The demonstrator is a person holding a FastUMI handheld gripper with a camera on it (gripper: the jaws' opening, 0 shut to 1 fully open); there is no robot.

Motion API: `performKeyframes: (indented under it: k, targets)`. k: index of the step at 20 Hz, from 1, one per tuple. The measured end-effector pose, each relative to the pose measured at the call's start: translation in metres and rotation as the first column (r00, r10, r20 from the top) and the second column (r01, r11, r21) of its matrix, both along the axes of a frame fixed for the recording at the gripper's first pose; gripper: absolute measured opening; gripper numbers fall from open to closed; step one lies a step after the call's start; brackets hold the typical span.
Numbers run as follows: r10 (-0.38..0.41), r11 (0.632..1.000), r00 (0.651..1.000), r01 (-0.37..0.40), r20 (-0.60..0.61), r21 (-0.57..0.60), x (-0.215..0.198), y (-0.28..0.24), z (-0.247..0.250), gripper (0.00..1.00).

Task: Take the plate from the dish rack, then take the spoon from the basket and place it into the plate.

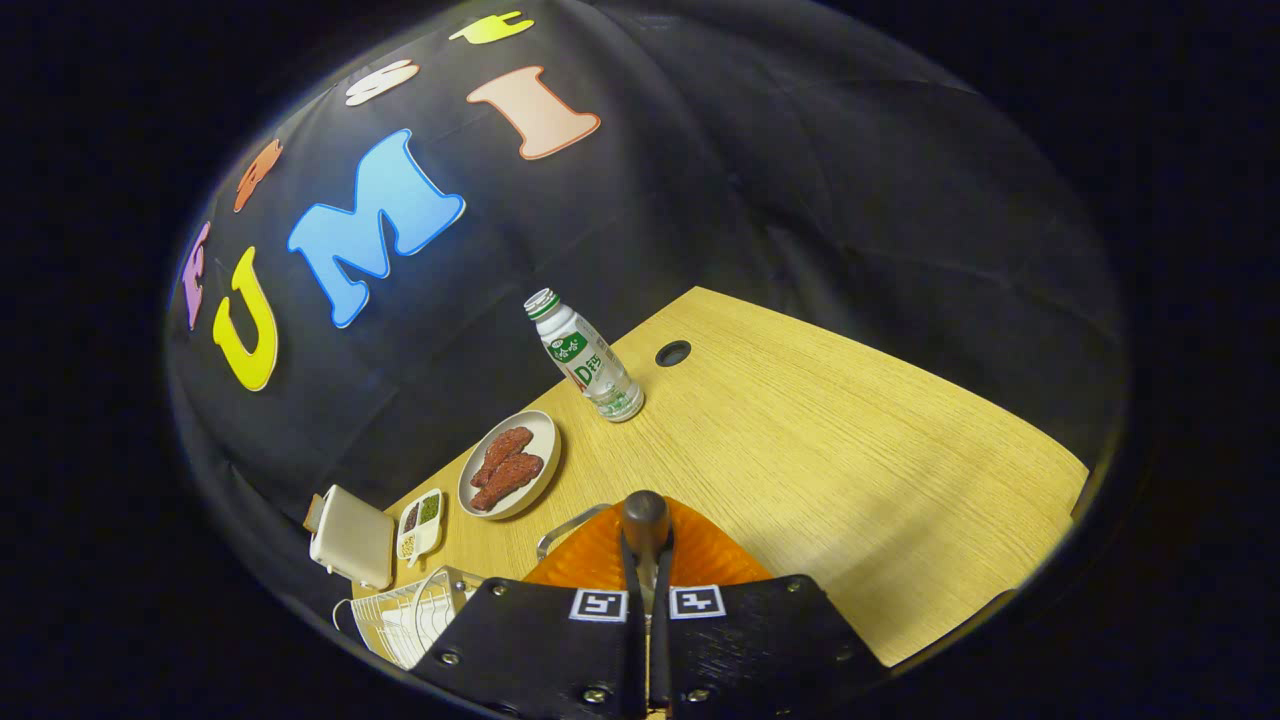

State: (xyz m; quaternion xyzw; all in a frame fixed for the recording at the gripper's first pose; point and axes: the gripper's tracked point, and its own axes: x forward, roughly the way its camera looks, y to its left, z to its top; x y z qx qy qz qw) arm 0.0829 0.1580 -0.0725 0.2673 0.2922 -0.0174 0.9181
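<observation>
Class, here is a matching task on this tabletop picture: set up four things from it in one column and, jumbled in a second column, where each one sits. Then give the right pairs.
Things
1. bottle
2. spoon
3. dish rack
4. round plate of food

Places
A. clamped between the fingers of the gripper
B. on the wooden table, between the bottle and the small divided dish
C. upright beside the round hole in the table
D. close beside the gripper body, at the table's near edge

Pairs: 1-C, 2-A, 3-D, 4-B
</observation>
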Motion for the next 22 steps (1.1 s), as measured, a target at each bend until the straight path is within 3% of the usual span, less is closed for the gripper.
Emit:
performKeyframes:
  k: [6,12,17,22]
  targets:
    - [0.023,1.0,0.998,-0.023,0.063,-0.008,0.003,-0.005,0.045,0.01]
    - [0.112,0.993,0.978,-0.102,0.177,-0.066,-0.006,0.01,0.119,0.01]
    - [0.208,0.978,0.952,-0.199,0.226,-0.061,-0.039,0.051,0.162,0.01]
    - [0.349,0.937,0.907,-0.342,0.234,-0.072,-0.096,0.117,0.182,0.01]
